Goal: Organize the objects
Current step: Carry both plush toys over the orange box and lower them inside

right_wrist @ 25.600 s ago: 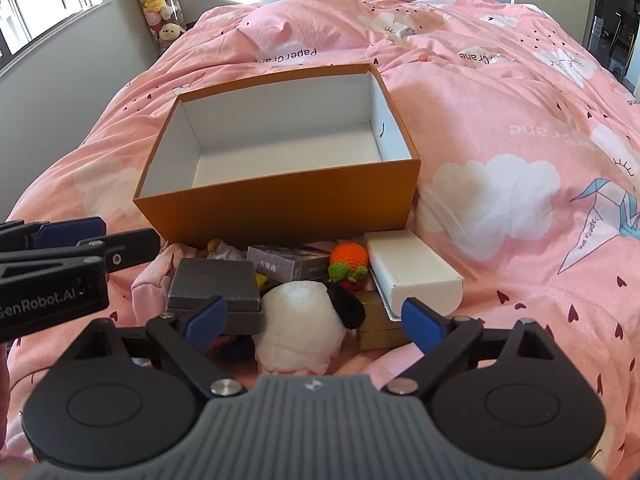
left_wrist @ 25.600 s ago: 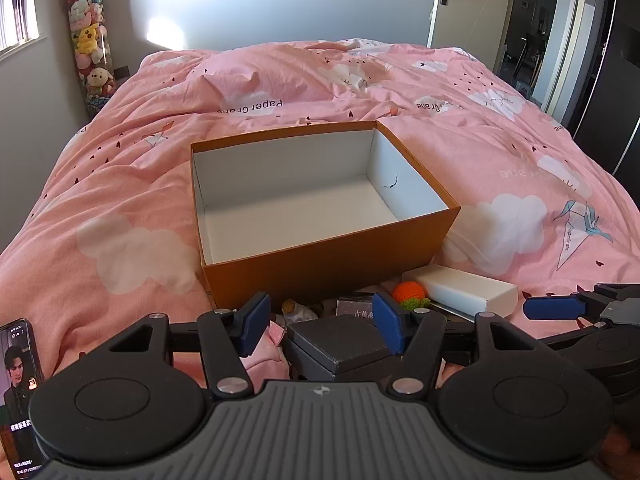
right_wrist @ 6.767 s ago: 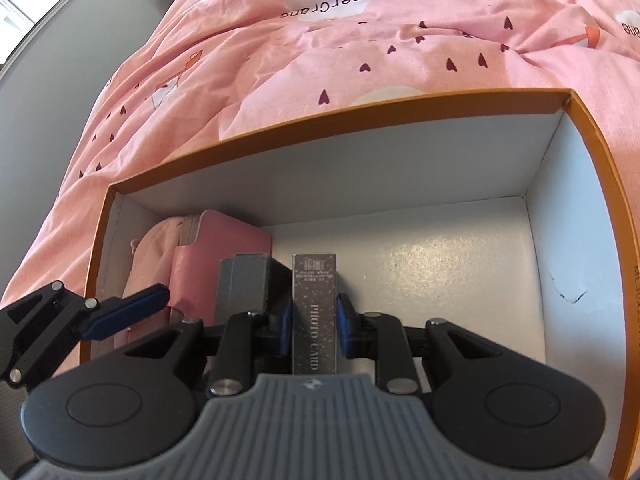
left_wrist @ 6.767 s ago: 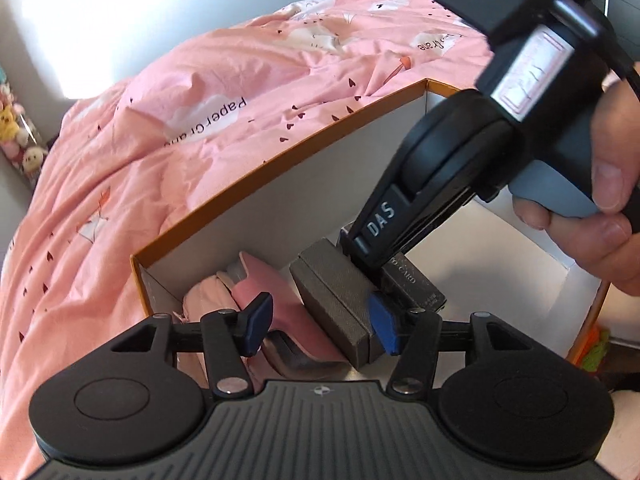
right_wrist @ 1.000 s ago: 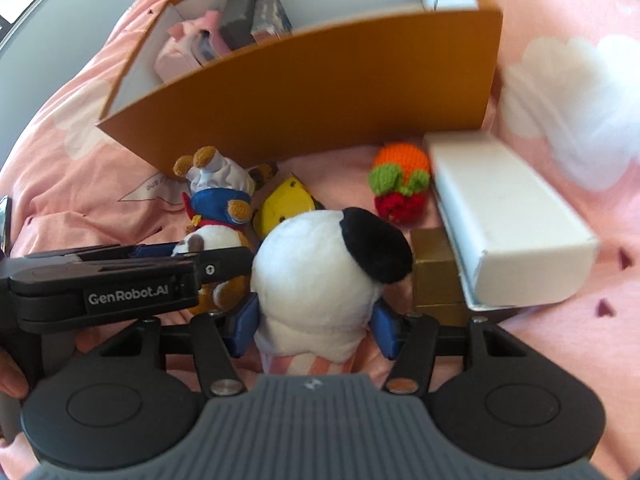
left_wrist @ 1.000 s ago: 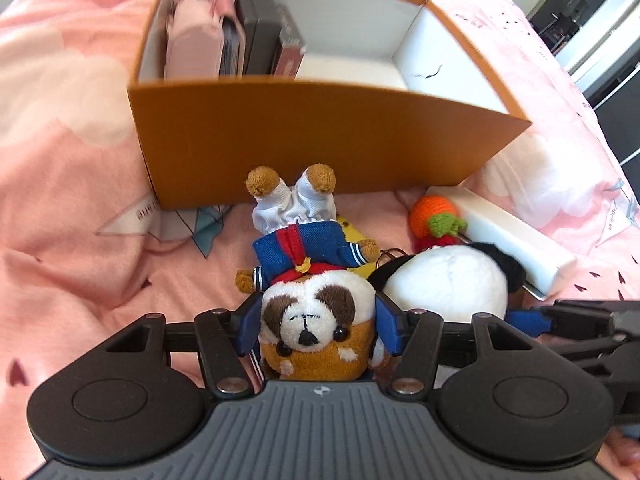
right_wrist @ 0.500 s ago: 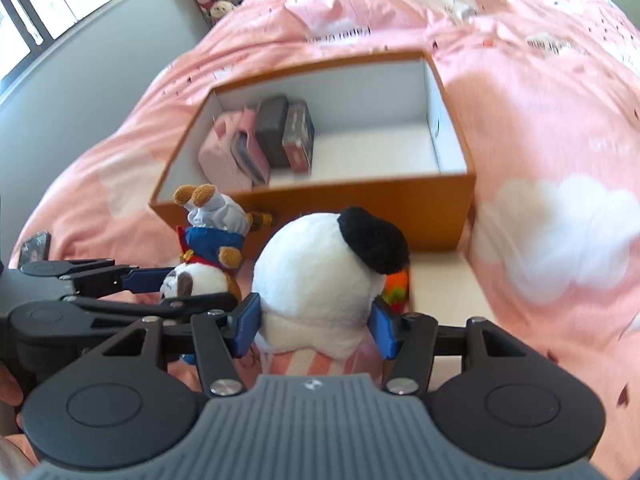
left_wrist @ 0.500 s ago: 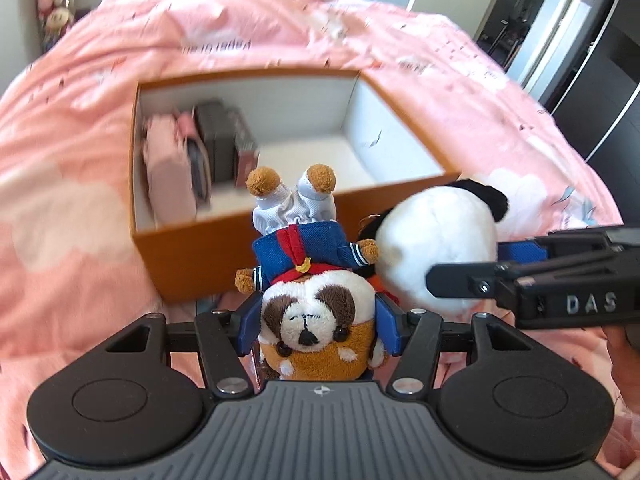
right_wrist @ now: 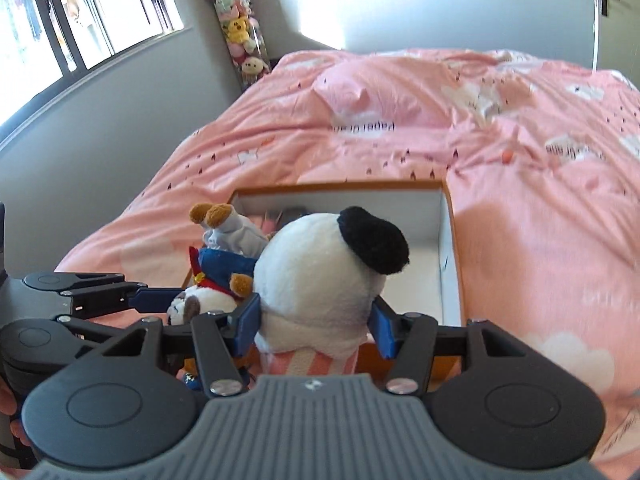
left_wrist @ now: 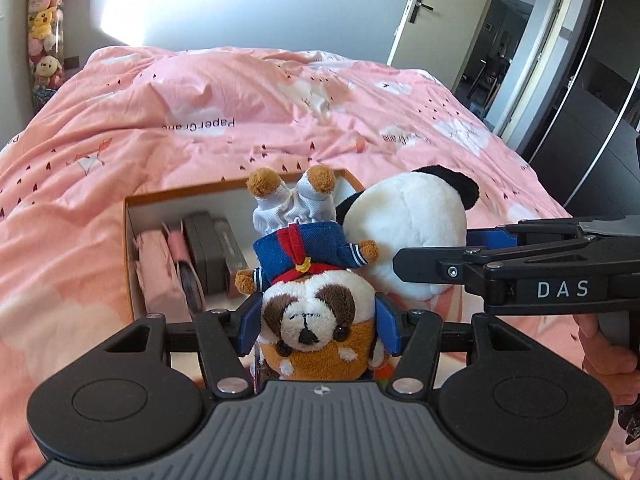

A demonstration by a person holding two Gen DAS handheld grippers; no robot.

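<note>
My left gripper (left_wrist: 319, 326) is shut on the head of a brown-and-white plush dog (left_wrist: 310, 316) in a blue sailor suit, held upside down with its feet up. My right gripper (right_wrist: 316, 324) is shut on a white plush with a black ear (right_wrist: 320, 276). In the left wrist view this white plush (left_wrist: 408, 232) hangs just right of the dog. Both toys hang above the near wall of the orange box (left_wrist: 132, 240), whose white inside (right_wrist: 444, 216) shows. A pink pouch (left_wrist: 158, 264) and dark boxes (left_wrist: 204, 248) stand at the box's left end.
The box sits on a bed with a pink quilt (left_wrist: 200, 120). A clear tube of plush toys (right_wrist: 240, 36) stands in the far corner by the window. A door (left_wrist: 424, 28) is at the far right. A person's hand (left_wrist: 608, 356) grips the right tool.
Both grippers have risen with their toys and tilted up, so the box now lies lower and farther in view and more of the room shows. The grips are unchanged.
</note>
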